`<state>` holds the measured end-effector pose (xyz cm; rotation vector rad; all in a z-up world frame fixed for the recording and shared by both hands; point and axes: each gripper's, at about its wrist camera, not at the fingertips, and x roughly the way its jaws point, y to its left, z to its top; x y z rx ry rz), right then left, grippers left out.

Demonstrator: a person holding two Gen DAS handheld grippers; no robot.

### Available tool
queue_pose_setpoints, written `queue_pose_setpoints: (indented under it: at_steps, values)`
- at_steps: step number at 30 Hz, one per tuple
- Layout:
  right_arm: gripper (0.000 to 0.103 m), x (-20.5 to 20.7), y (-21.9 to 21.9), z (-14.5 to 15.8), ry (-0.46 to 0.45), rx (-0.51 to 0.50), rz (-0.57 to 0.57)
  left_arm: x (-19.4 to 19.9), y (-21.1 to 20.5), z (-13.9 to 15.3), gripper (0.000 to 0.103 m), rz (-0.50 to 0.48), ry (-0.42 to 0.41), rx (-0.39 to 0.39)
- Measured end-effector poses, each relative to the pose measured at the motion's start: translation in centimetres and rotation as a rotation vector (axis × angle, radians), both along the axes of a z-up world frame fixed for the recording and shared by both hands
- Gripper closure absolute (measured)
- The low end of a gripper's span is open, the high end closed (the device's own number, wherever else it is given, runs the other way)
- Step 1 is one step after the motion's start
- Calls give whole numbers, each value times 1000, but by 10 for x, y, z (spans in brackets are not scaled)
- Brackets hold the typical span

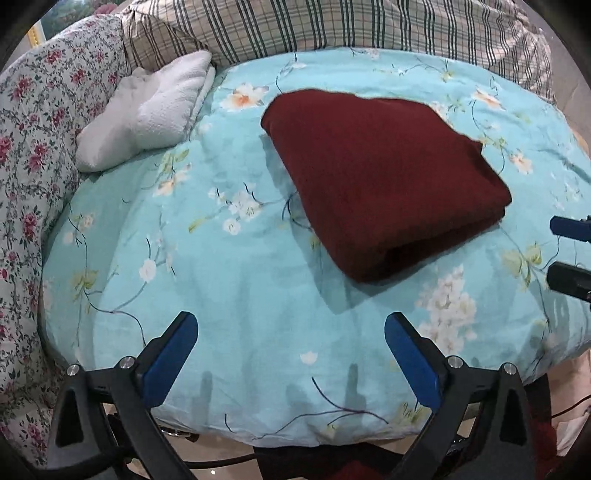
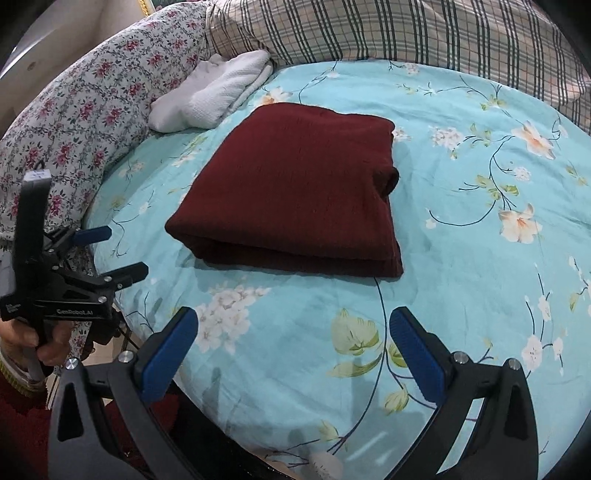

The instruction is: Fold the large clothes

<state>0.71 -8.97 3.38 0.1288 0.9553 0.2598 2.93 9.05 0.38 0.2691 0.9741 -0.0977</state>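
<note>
— Jaws first: on our left gripper (image 1: 290,328) the blue pads stand wide apart with only bedsheet between them, and our right gripper (image 2: 293,325) is spread just as wide, nothing in it either. Both are released.

— So where is the garment?

— The dark red knitted garment (image 2: 295,192) lies on the bed, on the turquoise floral bedsheet (image 2: 461,258), as a thick squarish packet. We see stacked layers along its near edge, and one corner at its right side bulges a little where the fabric tucks under. Neither gripper touches it; both hang near the bed's front edge, angled down at the sheet.

— Why leave it in the middle?

— We judge it needs flat, open cloth around it so the folds stay square. The white textured towel (image 2: 218,98) sits apart at the far left, against the pink-flowered quilt (image 2: 92,110), and the plaid pillow (image 2: 369,29) lies along the back.

— And the open jaws?

— We read that as letting go of a finished packet; the folding looks done or nearly so. That bulging corner may want a tidy.
</note>
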Motion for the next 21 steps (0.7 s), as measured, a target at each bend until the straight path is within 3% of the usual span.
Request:
queue_pose_setpoints:
  at_steps: [7,21]
  values:
    - [0,13,2,8,-13,-12,9,6,-1,17,1,6,-33,-27]
    - [0,35,10,6,-3,-10,12,21,-3,19,1,30,-35,-76]
